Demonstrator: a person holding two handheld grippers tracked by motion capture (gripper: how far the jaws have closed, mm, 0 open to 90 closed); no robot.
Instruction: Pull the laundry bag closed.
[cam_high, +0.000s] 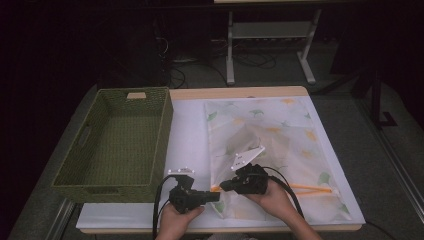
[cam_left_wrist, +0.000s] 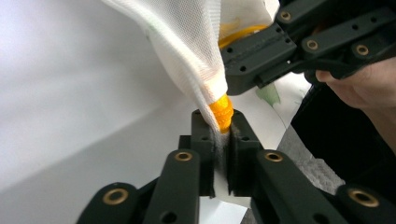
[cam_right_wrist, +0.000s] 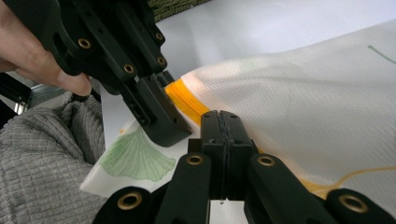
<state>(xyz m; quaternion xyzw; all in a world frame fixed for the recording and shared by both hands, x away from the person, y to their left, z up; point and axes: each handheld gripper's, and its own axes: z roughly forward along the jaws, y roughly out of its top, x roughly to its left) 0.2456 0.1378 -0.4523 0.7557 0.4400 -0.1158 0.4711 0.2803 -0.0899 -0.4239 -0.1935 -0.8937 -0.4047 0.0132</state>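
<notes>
- High view: the mesh bag (cam_high: 272, 150) lies flat on the white table cover (cam_high: 187, 135), right of the green woven basket (cam_high: 115, 145). Its long axis runs from the far edge of the table towards you, leaning a little to your right as it comes near. Its orange zipper (cam_high: 305, 189) runs crosswise along the near end, pointing left to right.
- High view: your left gripper (cam_high: 212, 196) points to the right and your right gripper (cam_high: 225, 186) points to the left, so the two tips meet at the near left corner of the bag, at the left end of the zipper.
- Left gripper view: your jaws stand narrow and pinch the orange zipper end (cam_left_wrist: 222, 112) together with the white mesh (cam_left_wrist: 187, 51), which rises up and away from them in a taut fold. Your right gripper (cam_left_wrist: 233, 77) comes in from the upper right, just beside the same orange end.
- Right gripper view: your jaws are pressed together on the edge of the mesh (cam_right_wrist: 303, 93) right at the orange zipper strip (cam_right_wrist: 187, 100), which runs diagonally up to the left. Your left gripper (cam_right_wrist: 161, 123) reaches down from the upper left onto that strip. A green leaf print (cam_right_wrist: 133, 158) shows on the corner below.
</notes>
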